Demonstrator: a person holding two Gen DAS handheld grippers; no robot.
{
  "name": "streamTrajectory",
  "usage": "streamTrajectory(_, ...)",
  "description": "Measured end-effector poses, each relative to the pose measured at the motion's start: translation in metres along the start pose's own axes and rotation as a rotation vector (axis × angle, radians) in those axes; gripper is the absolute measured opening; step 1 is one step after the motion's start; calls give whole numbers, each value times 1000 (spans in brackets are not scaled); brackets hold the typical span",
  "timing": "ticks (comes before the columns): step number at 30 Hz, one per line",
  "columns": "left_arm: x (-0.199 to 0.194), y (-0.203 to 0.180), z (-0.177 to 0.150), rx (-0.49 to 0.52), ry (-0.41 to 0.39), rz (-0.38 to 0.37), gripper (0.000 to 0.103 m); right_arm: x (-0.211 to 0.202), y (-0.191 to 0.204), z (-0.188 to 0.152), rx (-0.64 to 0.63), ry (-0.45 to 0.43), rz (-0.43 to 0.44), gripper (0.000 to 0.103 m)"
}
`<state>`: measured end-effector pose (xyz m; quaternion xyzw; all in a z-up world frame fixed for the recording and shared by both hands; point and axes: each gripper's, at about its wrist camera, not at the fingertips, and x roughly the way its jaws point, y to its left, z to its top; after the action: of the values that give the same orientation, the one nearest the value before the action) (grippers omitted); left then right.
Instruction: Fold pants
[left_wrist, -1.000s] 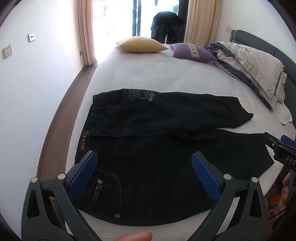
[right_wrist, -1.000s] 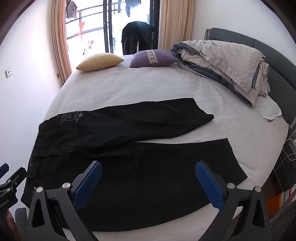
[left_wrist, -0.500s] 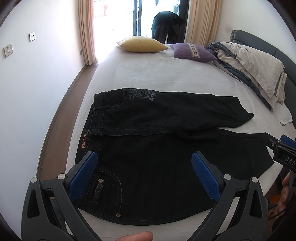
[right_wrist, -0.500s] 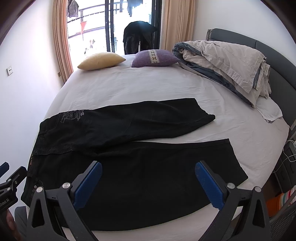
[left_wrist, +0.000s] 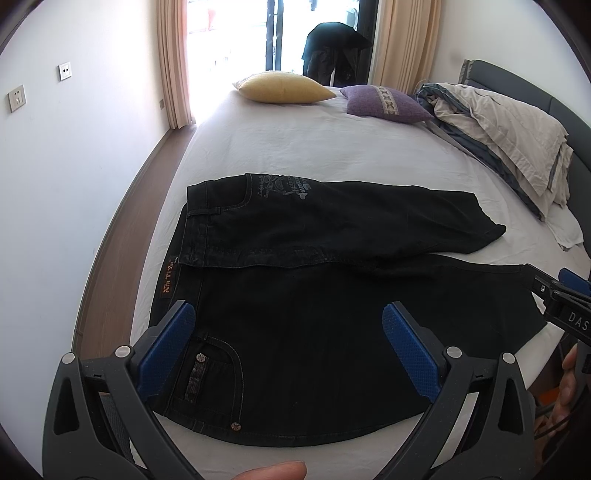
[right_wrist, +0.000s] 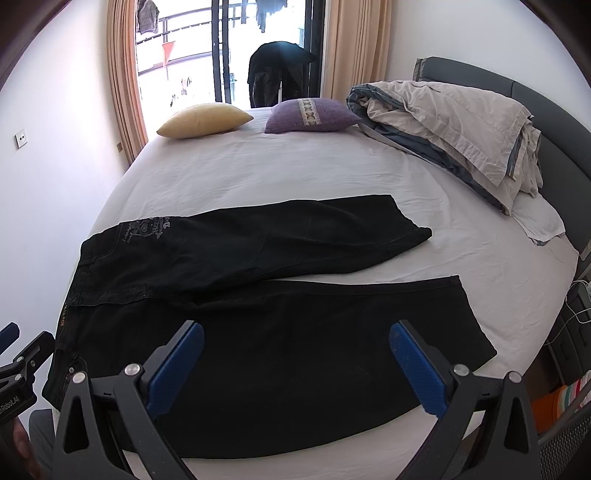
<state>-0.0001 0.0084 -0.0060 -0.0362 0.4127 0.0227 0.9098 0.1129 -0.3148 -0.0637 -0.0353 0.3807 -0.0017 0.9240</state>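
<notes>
Black jeans (left_wrist: 314, 295) lie flat on the white bed (left_wrist: 295, 147), waist at the left, both legs spread toward the right; they also show in the right wrist view (right_wrist: 258, 314). My left gripper (left_wrist: 288, 347) is open and empty, held above the waist and near pocket. My right gripper (right_wrist: 295, 365) is open and empty, held above the near leg. Each gripper shows at the edge of the other's view.
A yellow pillow (left_wrist: 280, 86) and a purple pillow (left_wrist: 384, 101) lie at the bed's far end. A crumpled duvet (right_wrist: 461, 125) is piled at the right by the headboard. A wall and wooden floor strip (left_wrist: 122, 236) run along the left.
Both grippers have shifted only slightly; the view of the jeans is almost the same. Both stay open and empty.
</notes>
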Motion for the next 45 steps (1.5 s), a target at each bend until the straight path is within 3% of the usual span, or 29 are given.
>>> streamTrajectory(37,0,1,-12,-6,8,6,103,8,16,-7,-10,14,10,103)
streamTrajectory(45,15,0,-7,-3,32,5,103,18,12,-4,-22,39,35,103)
